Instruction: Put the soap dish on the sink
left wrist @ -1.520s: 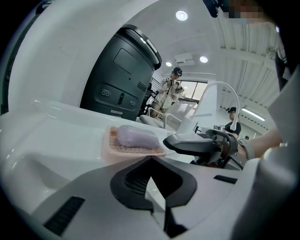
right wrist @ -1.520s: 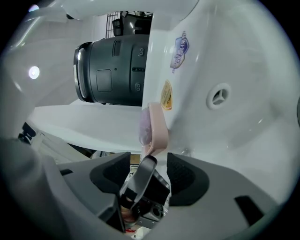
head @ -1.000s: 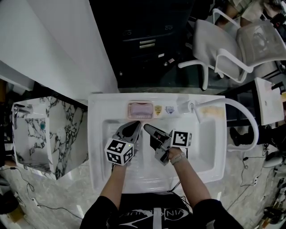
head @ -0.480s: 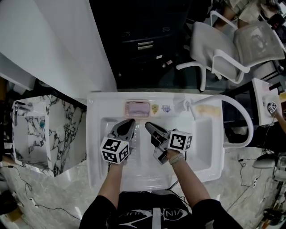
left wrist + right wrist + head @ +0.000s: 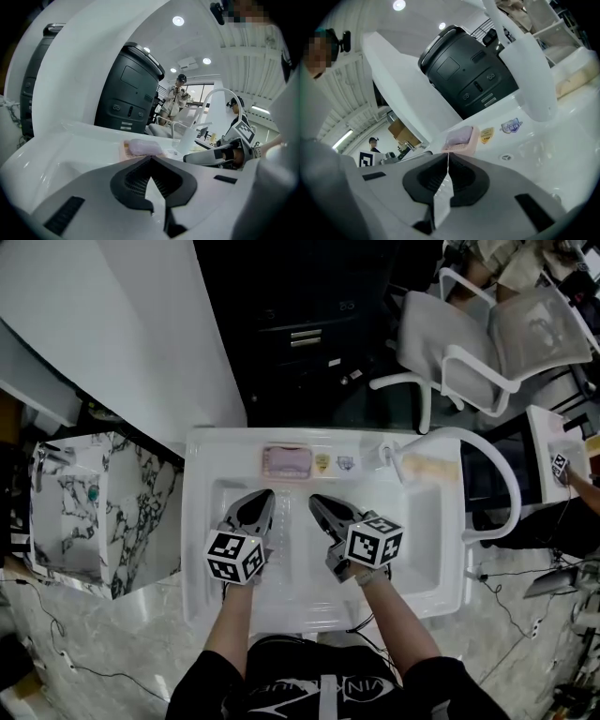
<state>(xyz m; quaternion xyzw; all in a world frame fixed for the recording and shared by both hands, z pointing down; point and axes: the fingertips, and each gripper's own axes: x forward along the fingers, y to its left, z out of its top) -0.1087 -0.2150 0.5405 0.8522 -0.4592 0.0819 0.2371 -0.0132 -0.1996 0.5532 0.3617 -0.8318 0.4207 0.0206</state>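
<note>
At 12 o'clock on sink [image 5: 197,549]: soap dish [image 5: 287,460] looks placed | left tool [image 5: 264,494] closed, empty; right tool [image 5: 315,501] just closed, empty | next: likely withdraw both

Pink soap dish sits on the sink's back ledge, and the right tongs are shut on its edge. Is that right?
Not quite. The soap dish does sit on the back ledge of the sink, but the right tongs are shut on nothing, over the basin and apart from the dish. The right gripper view shows their tips meeting with the dish beyond them.
</note>
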